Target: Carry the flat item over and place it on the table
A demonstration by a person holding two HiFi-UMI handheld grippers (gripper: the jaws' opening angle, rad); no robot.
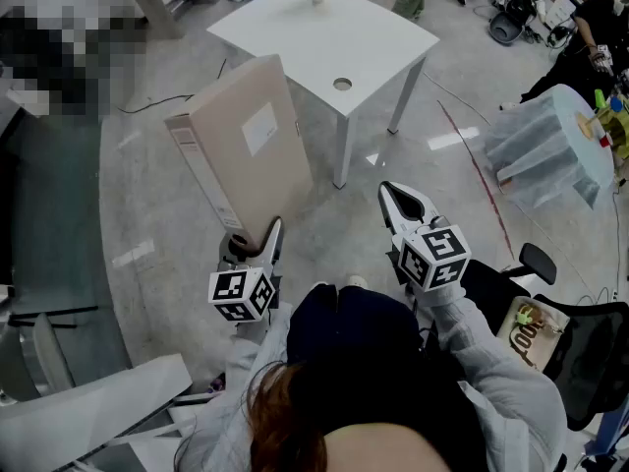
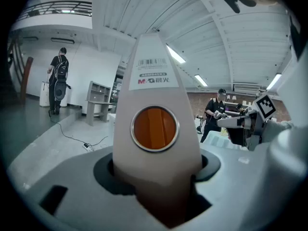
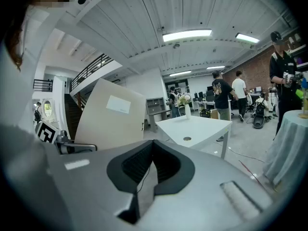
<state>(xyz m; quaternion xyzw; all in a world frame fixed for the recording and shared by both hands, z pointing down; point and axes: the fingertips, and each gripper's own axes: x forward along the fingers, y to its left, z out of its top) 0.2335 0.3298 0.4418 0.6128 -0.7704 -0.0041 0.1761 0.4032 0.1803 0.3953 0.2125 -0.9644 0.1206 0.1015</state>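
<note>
Left gripper view shows the left gripper (image 2: 159, 170) clamped on the spine of the flat beige cardboard box file (image 2: 154, 81), just below its round metal-rimmed finger hole (image 2: 155, 128). Head view shows the file tilted above the grey floor (image 1: 147, 214), near the square white table (image 1: 324, 37) but not on it. The right gripper (image 3: 150, 148) has its jaws together and holds nothing.

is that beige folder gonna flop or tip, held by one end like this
Likely stiff: the folder shows flat faces and straight edges though the left claw grips only its lower end. Probably top-heavy there, since most of it leans above the claw, so it may swing. Its smooth cover might slip.
</note>
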